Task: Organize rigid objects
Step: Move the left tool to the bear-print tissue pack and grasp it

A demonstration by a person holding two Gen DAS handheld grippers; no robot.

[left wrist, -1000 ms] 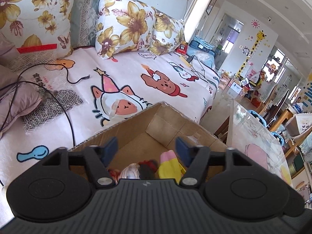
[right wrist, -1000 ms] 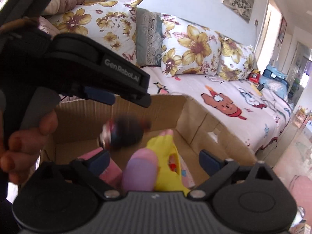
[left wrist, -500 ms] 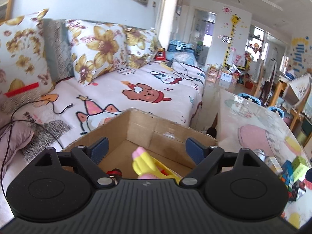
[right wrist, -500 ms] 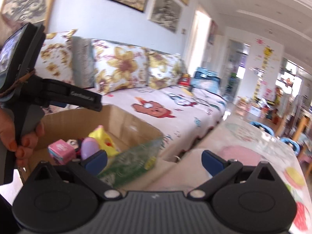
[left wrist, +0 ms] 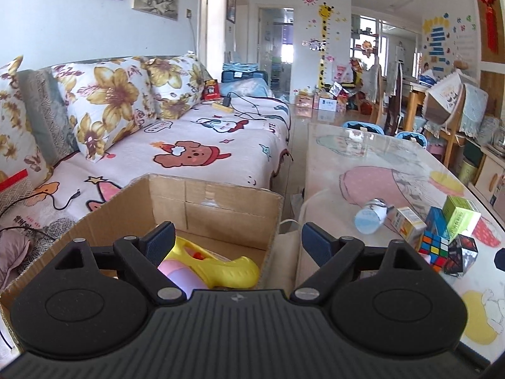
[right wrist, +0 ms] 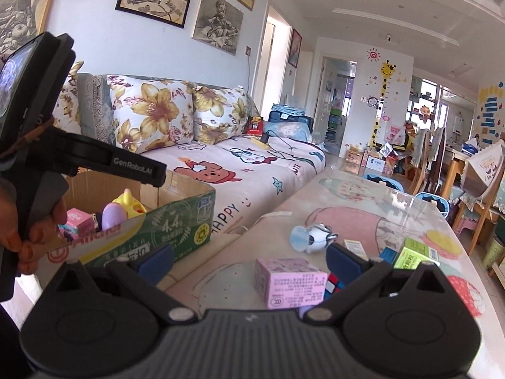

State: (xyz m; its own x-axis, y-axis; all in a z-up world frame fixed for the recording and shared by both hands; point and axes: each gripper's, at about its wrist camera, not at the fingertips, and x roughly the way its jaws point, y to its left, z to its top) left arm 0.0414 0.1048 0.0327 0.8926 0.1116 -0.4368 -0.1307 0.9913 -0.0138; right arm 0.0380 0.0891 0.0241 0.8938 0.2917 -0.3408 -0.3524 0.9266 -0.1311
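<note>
We see a small pink cardboard box (right wrist: pixel 292 281) with tiny print on its side standing on the desk (right wrist: pixel 363 218). It sits between the two blue pads of our right gripper (right wrist: pixel 249 260), closer to the right pad. The jaws are wide and the pads do not press on the box. Just behind the box, a colourful puzzle cube (right wrist: pixel 333 282) peeks out.

Our left gripper (left wrist: pixel 238 240) has its jaws wide too, with nothing held. It hangs over the edge of a brown cardboard box (left wrist: pixel 221 205) that stands beside the desk. Inside that box, below the left pad, lie a yellow plastic toy (left wrist: pixel 221 265) and a round pink and purple toy (left wrist: pixel 181 276).

Farther out on the desk we see a pale blue and white round toy (left wrist: pixel 372 216) lying on its side. Near it are a small white and yellow carton (left wrist: pixel 408 222), a green box (left wrist: pixel 460 218), another view of the puzzle cube and a black and white cube (left wrist: pixel 462 254).

A hand (right wrist: pixel 30 237) holds the left gripper at the left of the right camera's view. Behind everything is a sofa (left wrist: pixel 202 148) with a cartoon cover and flowery pillows (left wrist: pixel 110 101).
</note>
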